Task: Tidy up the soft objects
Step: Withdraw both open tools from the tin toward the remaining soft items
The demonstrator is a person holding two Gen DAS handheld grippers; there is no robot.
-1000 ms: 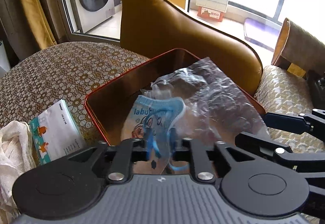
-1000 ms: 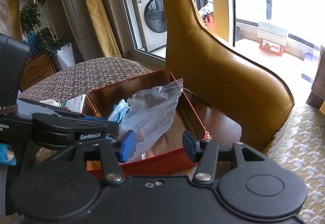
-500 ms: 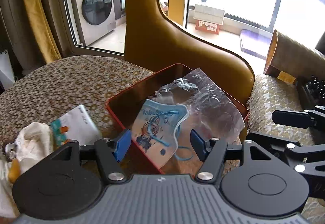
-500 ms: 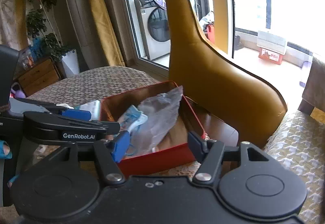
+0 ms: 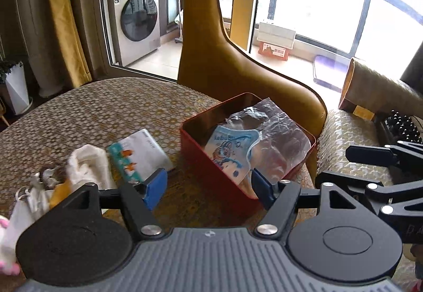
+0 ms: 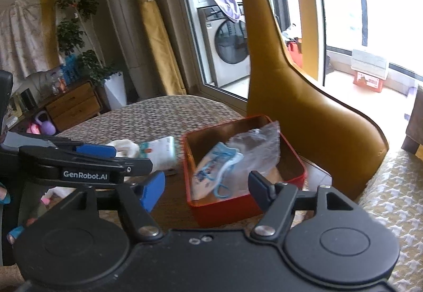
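A red tin box [image 5: 208, 173] stands on the table. Inside it lie a blue printed face mask [image 5: 232, 149] and a crinkled clear plastic bag [image 5: 280, 138]. My left gripper [image 5: 208, 190] hovers in front of the box, jaws opening, nothing between them. In the right wrist view the box [image 6: 219, 208], mask [image 6: 211, 165] and bag [image 6: 256, 149] show again. My right gripper [image 6: 206, 190] also hangs before the box, jaws opening and empty. A tissue pack [image 5: 137, 151] and a white cloth [image 5: 87, 167] lie left of the box.
A mustard chair back [image 5: 238, 67] rises right behind the box. A patterned seat cushion [image 5: 349, 138] lies to the right. The table wears a honeycomb-patterned cloth [image 5: 92, 112]. Small white and pink soft items [image 5: 23, 207] sit at the left edge.
Both grippers have drawn back and up from the box. The left jaws let go of the mask, which now rests in the box, and both pairs of jaws have widened.
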